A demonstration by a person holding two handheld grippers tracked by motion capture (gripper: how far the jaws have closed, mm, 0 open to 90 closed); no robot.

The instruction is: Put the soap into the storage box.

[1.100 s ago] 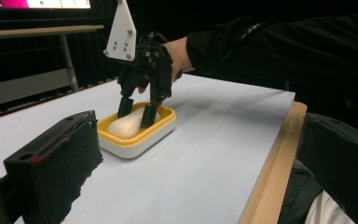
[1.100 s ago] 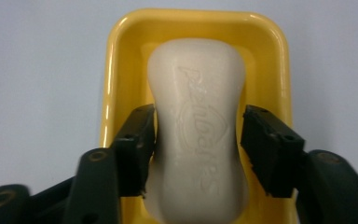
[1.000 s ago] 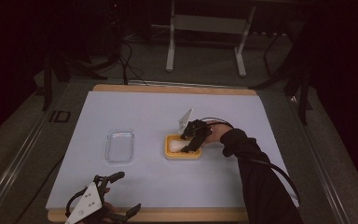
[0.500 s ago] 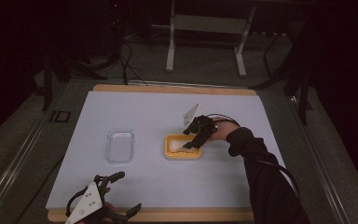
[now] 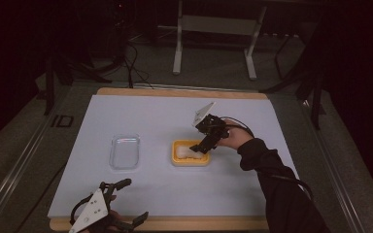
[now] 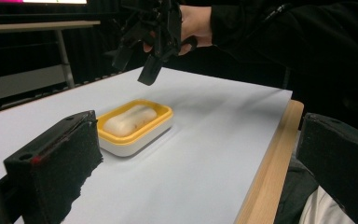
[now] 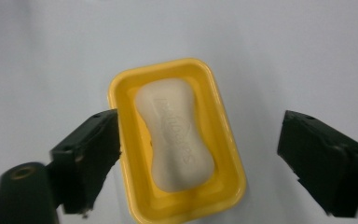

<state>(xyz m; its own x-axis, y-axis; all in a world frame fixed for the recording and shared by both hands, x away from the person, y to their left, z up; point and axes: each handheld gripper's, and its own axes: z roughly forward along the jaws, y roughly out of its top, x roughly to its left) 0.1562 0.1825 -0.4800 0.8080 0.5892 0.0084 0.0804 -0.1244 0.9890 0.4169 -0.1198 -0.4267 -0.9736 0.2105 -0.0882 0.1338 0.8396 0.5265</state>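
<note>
Lifted off the soap bar [image 7: 175,135], right gripper [image 5: 208,141] jaws just opened wide, empty. Soap flat in yellow dish [image 7: 121,93], long axis along dish's length. Left gripper [image 5: 128,201] wide, empty.

The right claw [image 5: 205,144] hangs tilted downward, its jaws just opened wide and empty; the left claw [image 5: 126,201] rests open.

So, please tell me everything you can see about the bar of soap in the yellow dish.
The soap is a pale cream bar, longer than wide, with rounded ends, a slightly narrowed waist and raised lettering too faint to read. It looks solid, smooth and whole. It lies flat in the yellow dish, lengthwise along it, resting on the dish bottom. The right tongs hang open above it, without touching it.
</note>
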